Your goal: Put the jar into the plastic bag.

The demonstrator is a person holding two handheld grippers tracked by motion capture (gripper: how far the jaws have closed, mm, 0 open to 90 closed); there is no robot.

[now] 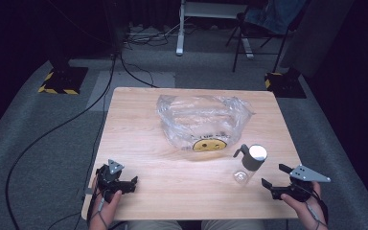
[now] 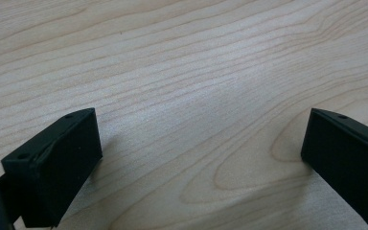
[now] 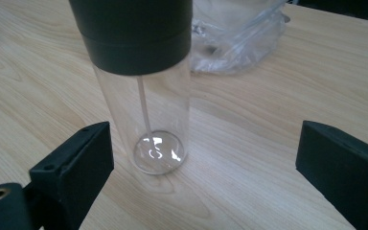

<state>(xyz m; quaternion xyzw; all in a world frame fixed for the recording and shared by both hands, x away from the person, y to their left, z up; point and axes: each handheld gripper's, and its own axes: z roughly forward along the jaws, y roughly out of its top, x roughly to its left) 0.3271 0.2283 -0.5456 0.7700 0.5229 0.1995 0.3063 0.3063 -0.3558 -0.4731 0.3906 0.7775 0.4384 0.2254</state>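
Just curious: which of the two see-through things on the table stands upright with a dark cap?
The clear bottle near the right gripper; the plastic bag lies crumpled, capless, behind it.

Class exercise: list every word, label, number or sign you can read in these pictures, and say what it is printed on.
Crumpled clear plastic bag: a yellow smiley-face sign, no letters in it.
Same bag, dark print just above the smiley: too small and blurred to read.
Clear bottle with dark grey lid: no text visible.
Light wooden table: none.
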